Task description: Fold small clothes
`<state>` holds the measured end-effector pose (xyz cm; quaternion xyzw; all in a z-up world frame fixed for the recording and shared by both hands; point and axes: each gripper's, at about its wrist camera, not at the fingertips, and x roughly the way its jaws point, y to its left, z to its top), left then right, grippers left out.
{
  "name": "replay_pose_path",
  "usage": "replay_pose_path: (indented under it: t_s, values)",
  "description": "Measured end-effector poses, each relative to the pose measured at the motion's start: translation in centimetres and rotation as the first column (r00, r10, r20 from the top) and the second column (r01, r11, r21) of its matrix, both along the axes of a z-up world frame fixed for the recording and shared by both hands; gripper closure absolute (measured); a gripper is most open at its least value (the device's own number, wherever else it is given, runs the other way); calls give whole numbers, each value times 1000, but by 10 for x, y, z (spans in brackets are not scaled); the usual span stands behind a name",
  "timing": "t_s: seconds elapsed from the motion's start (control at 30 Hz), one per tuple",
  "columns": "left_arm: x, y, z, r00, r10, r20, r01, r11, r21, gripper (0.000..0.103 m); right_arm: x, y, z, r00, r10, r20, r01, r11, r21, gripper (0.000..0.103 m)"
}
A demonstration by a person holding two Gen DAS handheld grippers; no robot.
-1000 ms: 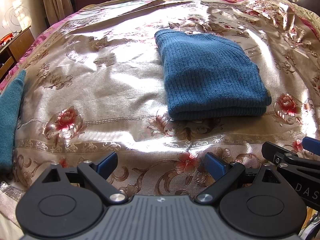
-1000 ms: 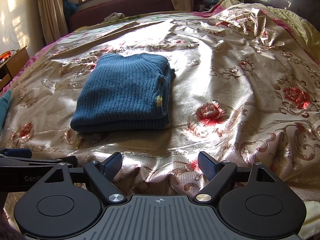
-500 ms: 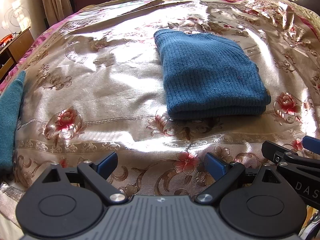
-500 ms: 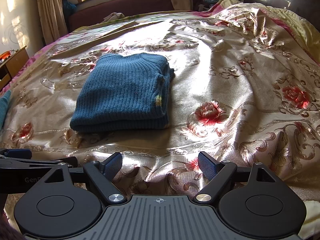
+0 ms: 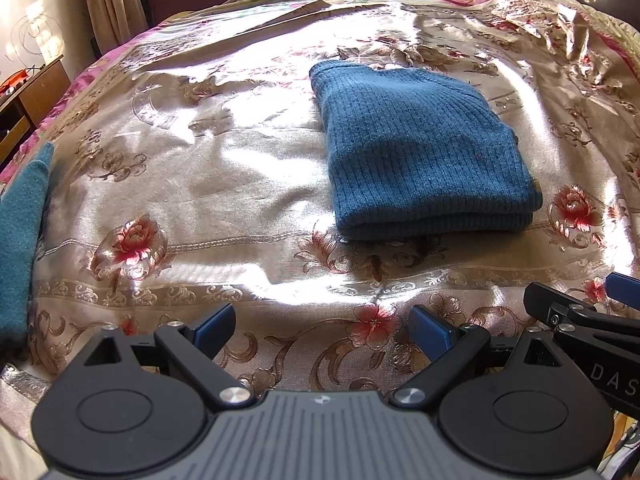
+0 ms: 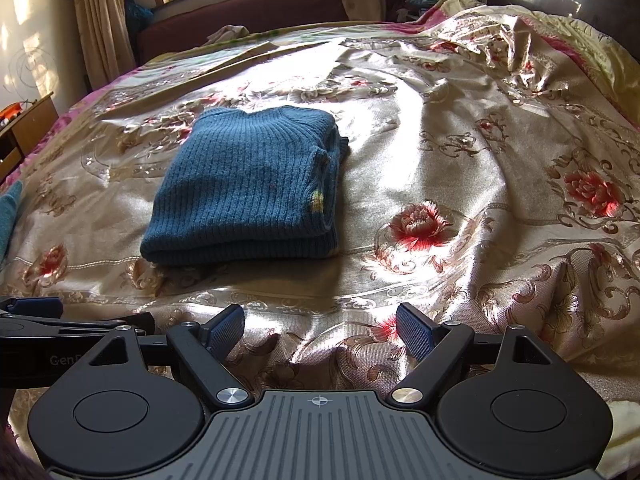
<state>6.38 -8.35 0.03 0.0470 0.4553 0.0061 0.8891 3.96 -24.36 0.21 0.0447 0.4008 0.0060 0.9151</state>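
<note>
A blue ribbed knit sweater (image 5: 420,156) (image 6: 252,184) lies folded into a neat rectangle on the floral satin bedspread (image 5: 208,184) (image 6: 460,160). My left gripper (image 5: 324,328) hovers open near the bed's front edge, short of the sweater and to its left, nothing between its blue pads. My right gripper (image 6: 320,330) is open too, short of the sweater and to its right, holding nothing. Each gripper's side shows at the other view's edge.
A second teal garment (image 5: 20,240) (image 6: 10,208) lies at the bed's left edge. Crumpled bedspread folds (image 6: 508,52) rise at the far right. A wooden cabinet (image 5: 32,92), curtains (image 6: 100,20) and a dark red sofa (image 6: 248,8) stand beyond the bed.
Both views shift very slightly; the sweater and both open grippers stay essentially where they were.
</note>
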Motion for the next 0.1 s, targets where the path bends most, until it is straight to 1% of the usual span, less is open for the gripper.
replay_pose_path:
  t_s: [0.1]
  values:
    - [0, 0, 0, 1000, 0, 1, 0, 1000, 0, 6, 0, 0, 0, 1000, 0, 0, 0, 1000, 0, 18]
